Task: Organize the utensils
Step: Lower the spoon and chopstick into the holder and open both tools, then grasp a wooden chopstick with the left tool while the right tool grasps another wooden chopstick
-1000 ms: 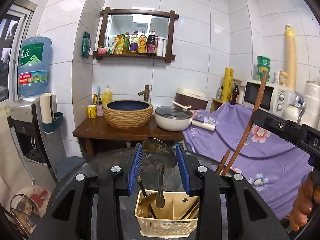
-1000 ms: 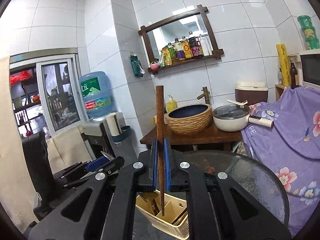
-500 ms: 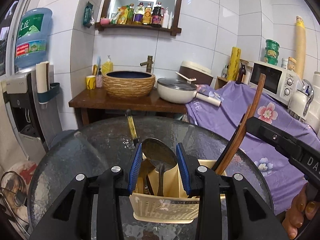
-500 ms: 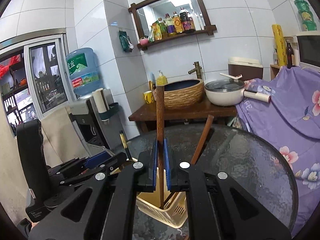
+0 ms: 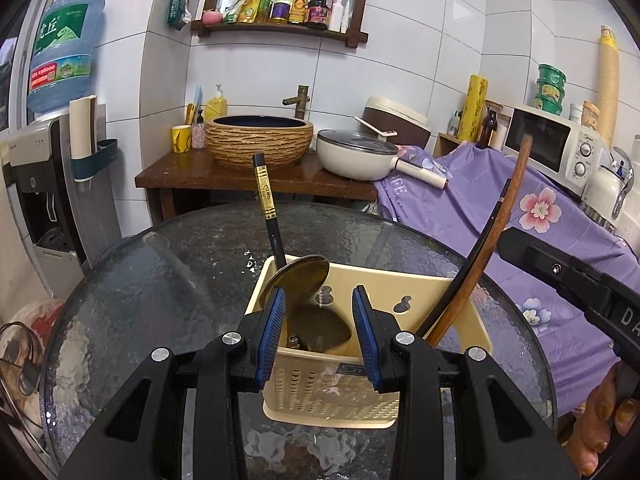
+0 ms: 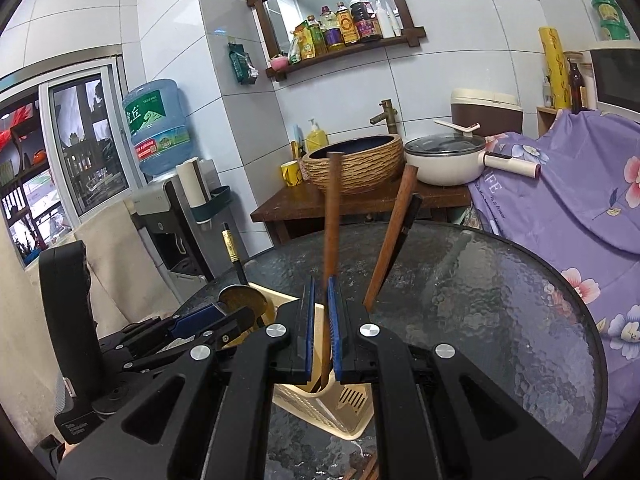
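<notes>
A cream utensil basket (image 5: 372, 396) stands on the round glass table (image 5: 160, 280). In it are a metal spoon (image 5: 298, 284), a black chopstick with a gold band (image 5: 266, 208) and a long wooden utensil (image 5: 496, 236) leaning right. My left gripper (image 5: 318, 336) is open just above the basket, with the spoon's bowl between its blue pads, not gripped. My right gripper (image 6: 320, 328) holds its pads close around an upright wooden stick (image 6: 331, 216) whose lower end is in the basket (image 6: 320, 404). A second wooden stick (image 6: 390, 240) leans beside it.
A wooden stand (image 5: 256, 178) behind the table carries a woven basin (image 5: 259, 142) and a white lidded pan (image 5: 360, 156). A purple flowered cloth (image 5: 532, 216) covers furniture at right, with a microwave (image 5: 548, 148). A water dispenser (image 5: 44, 152) stands at left.
Both grippers have come down toward the basket. The spoon and the wooden stick have sunk into it. The right pads have parted slightly around the stick.
</notes>
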The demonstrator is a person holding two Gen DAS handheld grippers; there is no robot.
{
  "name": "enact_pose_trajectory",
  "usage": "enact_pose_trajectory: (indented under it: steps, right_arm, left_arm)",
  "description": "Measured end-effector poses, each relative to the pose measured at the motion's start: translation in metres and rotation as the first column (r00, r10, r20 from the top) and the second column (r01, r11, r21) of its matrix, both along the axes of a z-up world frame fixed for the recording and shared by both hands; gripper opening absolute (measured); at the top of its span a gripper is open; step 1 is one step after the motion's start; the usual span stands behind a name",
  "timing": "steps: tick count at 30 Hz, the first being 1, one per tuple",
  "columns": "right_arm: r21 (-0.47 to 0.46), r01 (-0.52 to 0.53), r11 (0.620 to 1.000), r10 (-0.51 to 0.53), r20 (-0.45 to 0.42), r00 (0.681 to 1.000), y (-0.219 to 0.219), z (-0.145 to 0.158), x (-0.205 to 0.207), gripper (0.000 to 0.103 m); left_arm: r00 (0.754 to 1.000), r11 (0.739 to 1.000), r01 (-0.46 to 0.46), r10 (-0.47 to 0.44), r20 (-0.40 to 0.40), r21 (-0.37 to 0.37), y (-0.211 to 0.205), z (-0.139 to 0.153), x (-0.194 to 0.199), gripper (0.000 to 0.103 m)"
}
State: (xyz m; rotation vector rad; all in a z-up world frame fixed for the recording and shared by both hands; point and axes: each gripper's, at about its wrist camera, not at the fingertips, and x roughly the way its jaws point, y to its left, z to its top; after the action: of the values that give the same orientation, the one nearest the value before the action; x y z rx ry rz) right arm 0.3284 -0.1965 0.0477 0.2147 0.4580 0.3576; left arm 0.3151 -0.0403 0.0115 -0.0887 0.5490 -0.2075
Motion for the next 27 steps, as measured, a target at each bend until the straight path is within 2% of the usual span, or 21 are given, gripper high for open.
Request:
enact_pose_trajectory:
  steps: [1, 3, 4, 5, 7, 10, 12, 13, 16, 19, 21, 24, 27]
  right_arm:
    - [0.001, 0.000, 1.000, 0.000, -0.001, 1.000, -0.001, 0.000, 0.000, 0.008]
    - [0.003, 0.002, 1.000, -0.003, 0.004, 1.000, -0.003, 0.000, -0.003, 0.010]
    - [0.003, 0.006, 1.000, -0.006, 0.013, 1.000, -0.005, 0.001, -0.006, 0.016]
    - [0.004, 0.010, 1.000, -0.010, 0.024, 1.000, -0.006, 0.002, -0.009, 0.030]
    - [0.001, 0.028, 1.000, -0.028, 0.059, 0.998, -0.011, 0.005, -0.019, 0.049]
    - [-0.016, 0.037, 0.999, -0.035, 0.096, 0.995, -0.014, 0.010, -0.034, 0.054]
    - [-0.029, 0.050, 0.998, -0.046, 0.110, 0.993, -0.018, 0.010, -0.045, 0.068]
    - [-0.037, 0.050, 0.998, -0.045, 0.116, 0.992, -0.020, 0.009, -0.051, 0.075]
    - [-0.089, 0.033, 0.995, -0.024, 0.103, 0.994, -0.021, 0.000, -0.064, 0.079]
    - [-0.159, 0.021, 0.987, -0.014, 0.045, 0.999, -0.019, -0.018, -0.072, 0.082]
    - [-0.212, 0.021, 0.977, -0.024, -0.015, 1.000, -0.017, -0.038, -0.078, 0.082]
    - [-0.259, 0.005, 0.966, -0.036, -0.114, 0.993, -0.016, -0.068, -0.083, 0.082]
    - [-0.285, -0.021, 0.958, -0.040, -0.206, 0.978, -0.014, -0.096, -0.088, 0.082]
  left_arm:
    - [1.000, 1.000, 0.002, -0.002, 0.006, 0.000, 0.000, 0.001, -0.002, 0.042]
    - [1.000, 1.000, 0.002, -0.002, 0.027, 0.001, 0.000, 0.005, -0.006, 0.057]
    - [0.999, 1.000, 0.002, -0.002, 0.036, 0.000, -0.001, 0.007, -0.008, 0.060]
    - [0.999, 1.000, 0.004, -0.003, 0.047, -0.002, 0.000, 0.009, -0.010, 0.062]
    - [0.998, 1.000, 0.015, -0.015, 0.065, -0.003, 0.000, 0.013, -0.017, 0.065]
    - [0.995, 1.000, 0.022, -0.021, 0.094, -0.014, 0.003, 0.018, -0.032, 0.077]
    - [0.994, 0.999, 0.015, -0.012, 0.110, -0.029, 0.007, 0.019, -0.043, 0.087]
    - [0.993, 0.999, 0.010, -0.005, 0.118, -0.038, 0.011, 0.019, -0.050, 0.088]
    - [0.995, 0.999, 0.004, 0.001, 0.104, -0.049, 0.020, 0.015, -0.064, 0.093]
    - [1.000, 0.999, 0.006, -0.004, 0.030, -0.041, 0.028, 0.000, -0.073, 0.094]
    - [1.000, 1.000, 0.004, -0.004, 0.002, -0.012, 0.030, -0.011, -0.081, 0.094]
    - [0.999, 0.997, -0.004, 0.008, -0.047, 0.074, 0.025, -0.038, -0.098, 0.094]
    - [0.991, 0.994, 0.045, -0.032, -0.129, 0.098, 0.016, -0.064, -0.110, 0.092]
